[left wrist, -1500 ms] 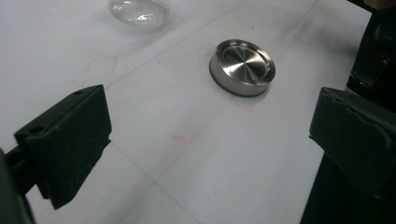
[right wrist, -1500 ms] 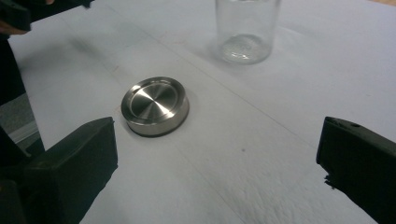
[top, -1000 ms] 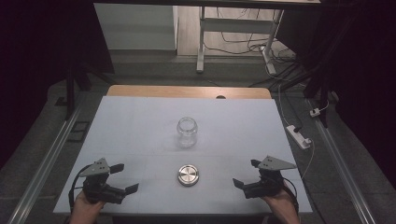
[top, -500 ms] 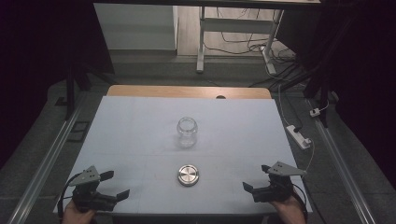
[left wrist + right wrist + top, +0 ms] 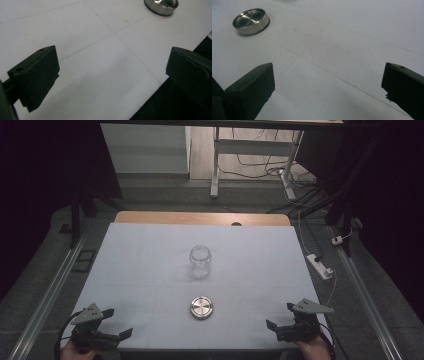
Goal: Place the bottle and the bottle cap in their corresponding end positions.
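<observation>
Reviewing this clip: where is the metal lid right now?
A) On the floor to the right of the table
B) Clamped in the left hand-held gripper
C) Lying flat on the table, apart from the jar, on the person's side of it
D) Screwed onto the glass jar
C: in the high view the metal lid lies flat on the table, apart from the open glass jar and nearer the person.

A lab or test room, dim at its edges. The bench [image 5: 150, 255] wears a plain white cover. Beyond its far edge, loose cables [image 5: 260, 157] trail over the floor; beside its right edge lies a power strip [image 5: 320, 266].
</observation>
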The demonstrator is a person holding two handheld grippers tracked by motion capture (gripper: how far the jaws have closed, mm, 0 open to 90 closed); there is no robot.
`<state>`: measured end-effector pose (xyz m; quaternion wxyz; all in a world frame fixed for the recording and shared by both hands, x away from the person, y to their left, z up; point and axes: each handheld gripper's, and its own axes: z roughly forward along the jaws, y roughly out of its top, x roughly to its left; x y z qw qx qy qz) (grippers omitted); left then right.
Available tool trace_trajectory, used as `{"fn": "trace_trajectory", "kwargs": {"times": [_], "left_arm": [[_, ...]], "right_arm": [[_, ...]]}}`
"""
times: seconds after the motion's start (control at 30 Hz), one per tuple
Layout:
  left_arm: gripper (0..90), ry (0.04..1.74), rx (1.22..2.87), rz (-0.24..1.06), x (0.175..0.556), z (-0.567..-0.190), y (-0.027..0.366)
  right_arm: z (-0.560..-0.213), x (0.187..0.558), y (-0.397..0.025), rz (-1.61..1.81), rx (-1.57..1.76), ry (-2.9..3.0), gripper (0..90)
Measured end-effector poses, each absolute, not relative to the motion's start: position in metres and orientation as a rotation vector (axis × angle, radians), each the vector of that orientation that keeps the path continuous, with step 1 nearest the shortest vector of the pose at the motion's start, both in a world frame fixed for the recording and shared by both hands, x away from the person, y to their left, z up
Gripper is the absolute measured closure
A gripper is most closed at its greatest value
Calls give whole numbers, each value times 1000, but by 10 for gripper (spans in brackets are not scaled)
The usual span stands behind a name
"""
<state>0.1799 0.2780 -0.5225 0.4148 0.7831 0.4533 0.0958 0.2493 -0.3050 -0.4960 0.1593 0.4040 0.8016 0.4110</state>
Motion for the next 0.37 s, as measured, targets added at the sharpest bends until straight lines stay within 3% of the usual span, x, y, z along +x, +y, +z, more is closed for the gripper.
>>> {"fn": "trace_trajectory", "kwargs": {"times": [0.37], "left_arm": [[0,1198,1986,237,175,-523,283]], "right_arm": [[-495,243,-309,1178,1203,2227,0]]}}
